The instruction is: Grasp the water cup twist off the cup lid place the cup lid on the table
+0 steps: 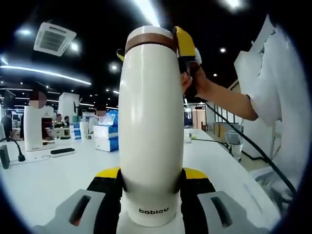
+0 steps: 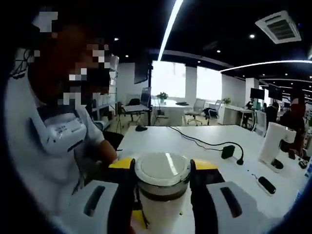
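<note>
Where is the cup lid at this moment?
In the right gripper view the lid sits on the cup, low in the middle, between the right gripper's jaws.

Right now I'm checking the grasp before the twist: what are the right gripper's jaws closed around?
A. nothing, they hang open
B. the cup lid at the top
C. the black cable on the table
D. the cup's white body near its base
B: in the right gripper view the right gripper has its jaws against either side of the round cup lid, seen from above.
</note>
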